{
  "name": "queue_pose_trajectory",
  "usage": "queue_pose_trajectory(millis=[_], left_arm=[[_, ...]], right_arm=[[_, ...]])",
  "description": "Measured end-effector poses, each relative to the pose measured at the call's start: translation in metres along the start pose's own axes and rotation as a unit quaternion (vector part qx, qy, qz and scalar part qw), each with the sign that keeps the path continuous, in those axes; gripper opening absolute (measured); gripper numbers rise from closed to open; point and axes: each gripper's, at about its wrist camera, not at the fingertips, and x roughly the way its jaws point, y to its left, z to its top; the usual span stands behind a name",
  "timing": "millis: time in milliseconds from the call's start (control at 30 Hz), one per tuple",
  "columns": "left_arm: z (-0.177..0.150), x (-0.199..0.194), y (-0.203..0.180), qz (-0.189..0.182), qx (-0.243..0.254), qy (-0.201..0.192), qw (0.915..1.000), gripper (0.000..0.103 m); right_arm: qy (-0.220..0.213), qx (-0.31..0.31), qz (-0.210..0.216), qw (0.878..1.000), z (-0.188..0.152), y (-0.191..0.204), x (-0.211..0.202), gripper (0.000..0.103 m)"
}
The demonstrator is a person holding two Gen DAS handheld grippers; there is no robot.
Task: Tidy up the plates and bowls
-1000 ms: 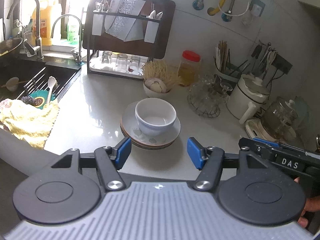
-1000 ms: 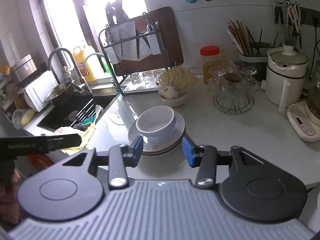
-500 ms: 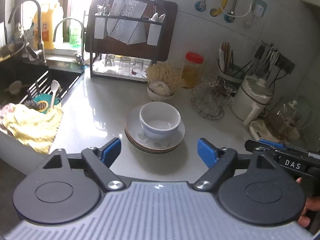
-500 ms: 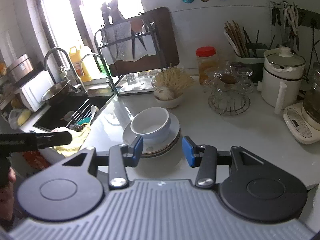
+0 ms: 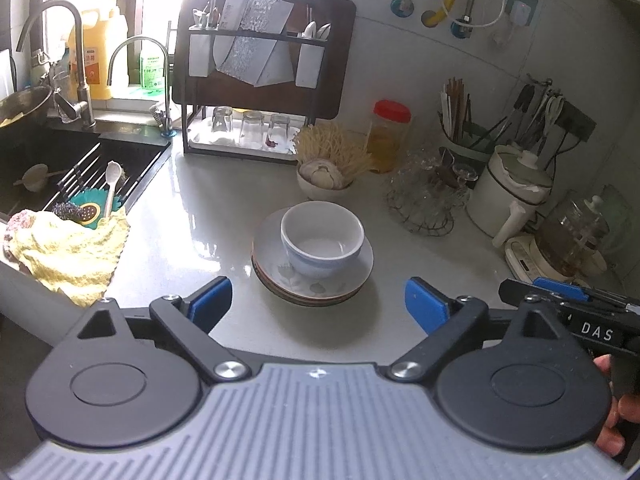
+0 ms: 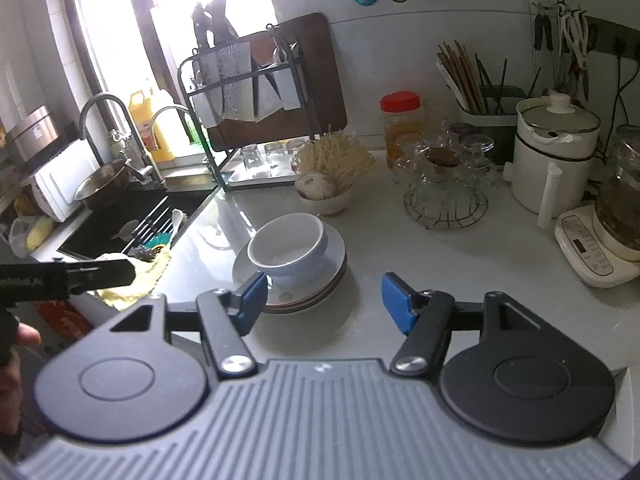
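Plainly the crockery is the whole matter: a white bowl (image 5: 322,238) sits upright in the middle of a short stack of plates (image 5: 312,280) on the pale countertop (image 5: 200,216), well clear of the sink (image 5: 80,160) and just in front of a small dish of dried noodles (image 5: 330,160). Both tools hang short of it with nothing between their pads. The left gripper (image 5: 318,304) has its jaws opening and already spread wide, wider than the bowl looks; the right gripper (image 6: 322,300) is opening too, though narrower, and sits off the stack's near right edge. It all looks like glazed ceramic, so I'd judge it stiff, fairly heavy for its size, slick under rubber pads and apt to chip or crack if knocked. The bowl offers the best hold across its rim, one pad inside the wall and one outside, lifted straight up so the plates beneath don't shift. The plates have thin, low edges; how many there are I can't quite tell, perhaps three or four, and pinching a rim there would need care.
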Motion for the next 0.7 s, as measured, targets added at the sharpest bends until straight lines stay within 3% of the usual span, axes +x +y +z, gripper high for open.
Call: queue_pose_trajectory(millis=[33,133,233,300,700], left_arm=[[0.000,0.001,0.000,0.002,-0.002,0.001,1.0000,0.096],[0.000,0.001,0.000,0.008,-0.001,0.002,1.0000,0.096],[0.000,0.002,0.001,0.019,-0.002,0.000,0.9998,0.096],[0.001,0.003,0.002,0.018,-0.003,0.000,0.9998,0.096],[0.003,0.008,0.011,0.026,-0.011,0.008,0.9996,0.096]], right_arm=[[-0.001,0.000,-0.002,1.000,0.000,-0.001,0.000,0.067],[-0.004,0.007,0.001,1.000,0.000,-0.003,0.000,0.087],[0.003,0.007,-0.008,1.000,0.001,-0.004,0.005,0.088],[0.006,0.011,-0.005,1.000,0.001,-0.005,0.007,0.095],[0.006,0.009,-0.005,1.000,0.003,-0.003,0.009,0.097]])
